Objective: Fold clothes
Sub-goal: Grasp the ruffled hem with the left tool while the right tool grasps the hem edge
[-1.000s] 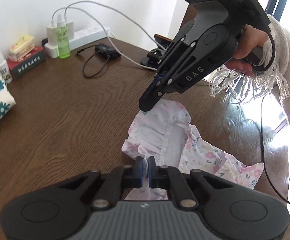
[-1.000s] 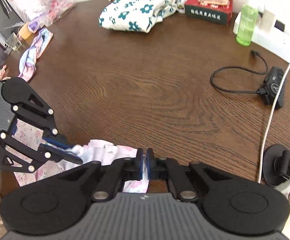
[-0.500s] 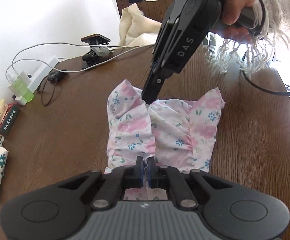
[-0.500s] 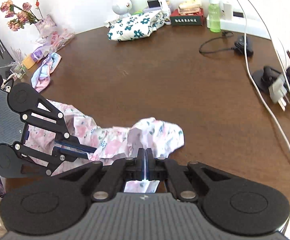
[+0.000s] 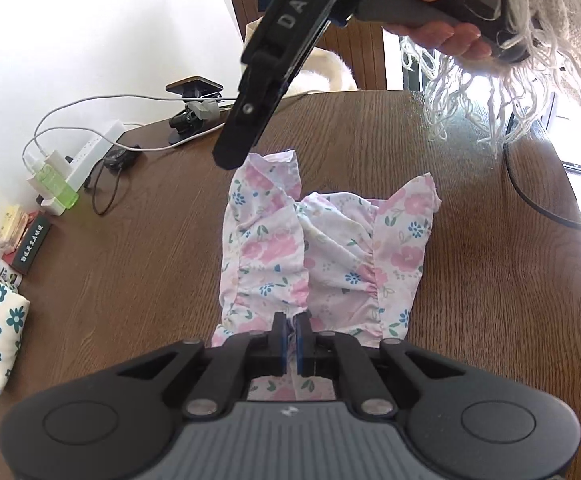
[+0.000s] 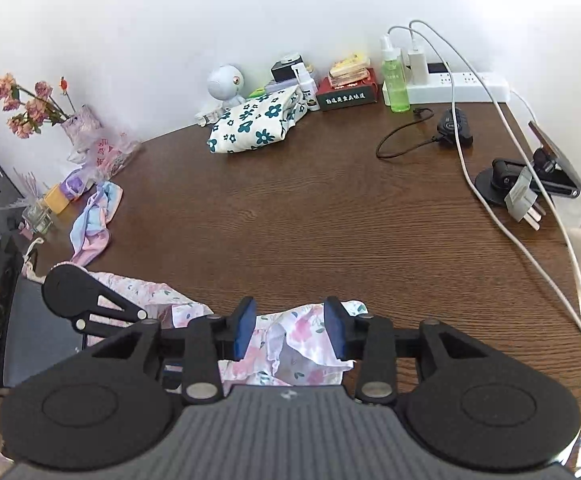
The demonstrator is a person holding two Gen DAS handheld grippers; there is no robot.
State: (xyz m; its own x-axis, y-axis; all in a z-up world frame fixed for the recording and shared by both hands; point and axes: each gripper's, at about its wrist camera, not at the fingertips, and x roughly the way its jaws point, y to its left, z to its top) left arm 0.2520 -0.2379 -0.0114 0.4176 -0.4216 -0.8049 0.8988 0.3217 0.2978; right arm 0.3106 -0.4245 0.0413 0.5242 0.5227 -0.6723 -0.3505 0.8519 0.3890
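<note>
One floral garment on dark wood table; white wall behind.

White wall, dark wooden table, wooden chair, bright window

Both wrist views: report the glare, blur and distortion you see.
Left wrist view: window light blows out the table's far right edge and glares off the wood; the floral garment stays sharp. Right wrist view: even light, no blur; fisheye bends the table rim and darkens the corners.
</note>
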